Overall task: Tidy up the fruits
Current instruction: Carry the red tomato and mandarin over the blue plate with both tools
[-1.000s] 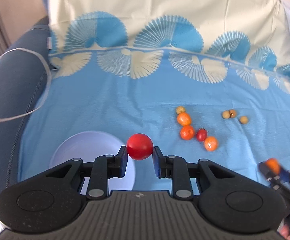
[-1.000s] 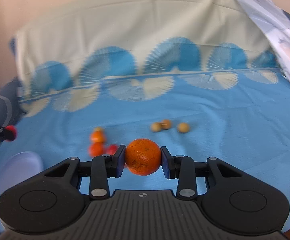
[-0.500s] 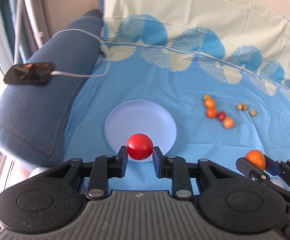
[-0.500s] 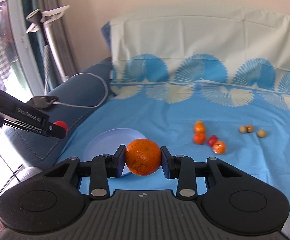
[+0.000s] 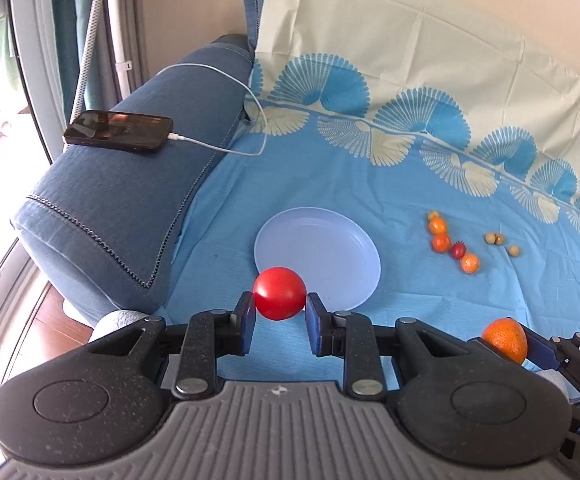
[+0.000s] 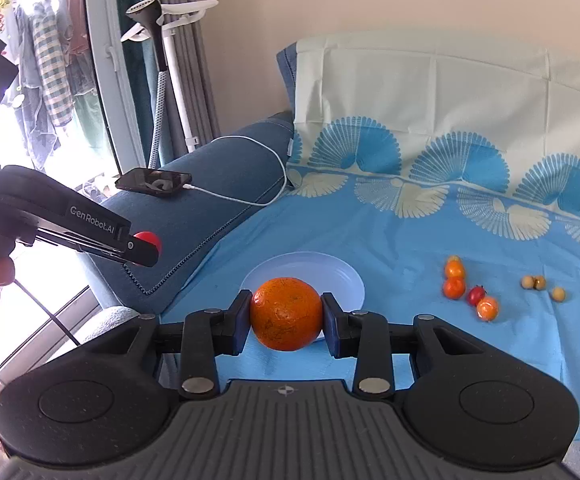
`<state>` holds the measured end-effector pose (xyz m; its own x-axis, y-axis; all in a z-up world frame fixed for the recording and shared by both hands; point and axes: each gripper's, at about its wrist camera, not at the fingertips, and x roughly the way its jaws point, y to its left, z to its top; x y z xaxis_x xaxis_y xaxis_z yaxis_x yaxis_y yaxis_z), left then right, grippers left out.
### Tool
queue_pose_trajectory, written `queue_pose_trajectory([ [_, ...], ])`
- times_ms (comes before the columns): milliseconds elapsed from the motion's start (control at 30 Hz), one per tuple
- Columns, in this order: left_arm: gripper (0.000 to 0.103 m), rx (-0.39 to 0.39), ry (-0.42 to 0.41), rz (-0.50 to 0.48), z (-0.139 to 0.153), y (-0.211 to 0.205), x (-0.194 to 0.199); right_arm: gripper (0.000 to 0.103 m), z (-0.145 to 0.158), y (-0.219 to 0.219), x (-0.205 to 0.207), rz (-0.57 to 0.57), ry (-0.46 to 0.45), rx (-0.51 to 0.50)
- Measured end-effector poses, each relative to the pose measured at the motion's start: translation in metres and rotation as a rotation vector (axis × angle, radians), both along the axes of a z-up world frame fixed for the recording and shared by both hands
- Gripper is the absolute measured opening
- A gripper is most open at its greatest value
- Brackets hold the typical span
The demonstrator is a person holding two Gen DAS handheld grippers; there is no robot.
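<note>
- The left gripper (image 5: 280, 312) is pinching a red tomato (image 5: 279, 293) tight. The right gripper (image 6: 286, 316) is pinching an orange (image 6: 286, 313). Both fruits hang in the air, near the front edge of the blue sheet (image 5: 370, 184).
- The pale plate (image 5: 322, 240) lies just past them, at 12 o'clock from each gripper. It has nothing in it yet.
- I think the job now is to put both fruits on the plate. Go low first, then let go softly, or the round fruits may roll off.
- Put them down apart, so the grippers do not bump.
- Far off at 2 o'clock from the plate, small orange fruits (image 5: 442, 242) and tan balls (image 5: 500, 242) wait on the sheet.
</note>
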<state>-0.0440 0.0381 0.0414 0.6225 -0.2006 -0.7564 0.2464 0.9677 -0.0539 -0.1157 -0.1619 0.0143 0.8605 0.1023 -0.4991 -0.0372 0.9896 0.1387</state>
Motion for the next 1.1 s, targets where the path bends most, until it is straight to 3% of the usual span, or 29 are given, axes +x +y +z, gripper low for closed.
queue_pose_trajectory([
  [1100, 0.029, -0.022, 0.022, -0.001, -0.012, 0.005, 0.007, 0.038, -0.007, 0.005, 0.006, -0.037, 0.029, -0.025],
])
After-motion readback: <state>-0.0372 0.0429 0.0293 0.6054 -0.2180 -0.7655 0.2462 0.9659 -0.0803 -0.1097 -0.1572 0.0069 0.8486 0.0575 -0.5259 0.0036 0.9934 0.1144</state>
